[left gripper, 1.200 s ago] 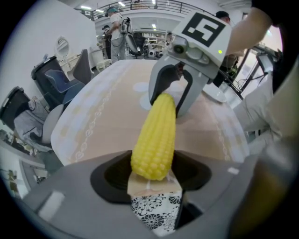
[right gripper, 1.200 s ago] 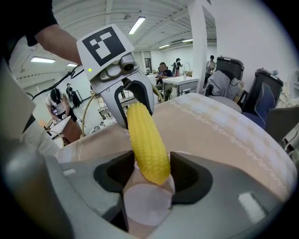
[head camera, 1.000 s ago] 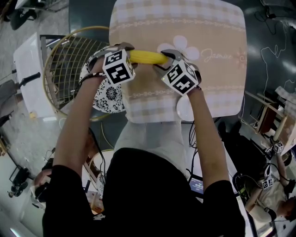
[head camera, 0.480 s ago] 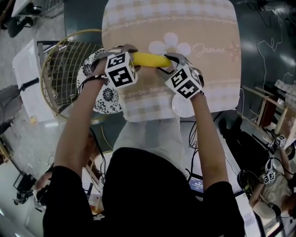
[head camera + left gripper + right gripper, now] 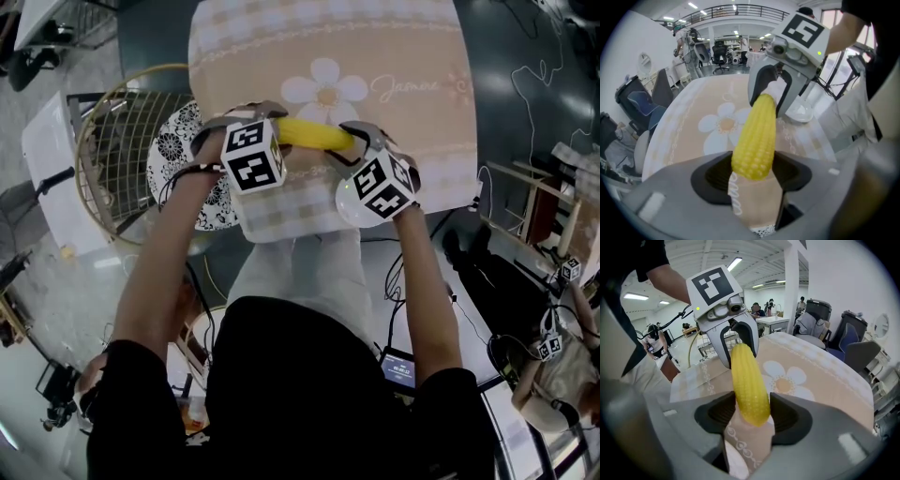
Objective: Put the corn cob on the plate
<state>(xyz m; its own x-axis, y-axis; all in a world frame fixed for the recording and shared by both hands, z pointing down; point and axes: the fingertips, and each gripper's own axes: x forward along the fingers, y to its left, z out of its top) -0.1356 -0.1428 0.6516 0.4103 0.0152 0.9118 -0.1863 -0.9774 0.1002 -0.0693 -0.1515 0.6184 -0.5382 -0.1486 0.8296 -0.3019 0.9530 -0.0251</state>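
Note:
A yellow corn cob point(image 5: 314, 137) hangs level above the beige flower cloth point(image 5: 394, 56), held at both ends. My left gripper point(image 5: 274, 129) is shut on its left end and my right gripper point(image 5: 349, 142) on its right end. In the left gripper view the corn cob point(image 5: 757, 136) runs from my left gripper point(image 5: 752, 176) away to the right gripper point(image 5: 771, 93). The right gripper view mirrors this: the corn cob point(image 5: 749, 380) sits in my right gripper point(image 5: 750, 420), with the left gripper point(image 5: 736, 338) at its far end. The black-and-white patterned plate point(image 5: 178, 155) lies left of the cloth, partly under my left arm.
A round wire basket point(image 5: 117, 141) sits under and left of the plate. A small white dish point(image 5: 354, 204) rests on the cloth beneath my right gripper. A white box point(image 5: 52, 159) stands at the far left. Chairs and cables surround the table.
Both grippers, still holding the cob, have shifted slightly toward the near edge of the cloth. Neither grip has changed.

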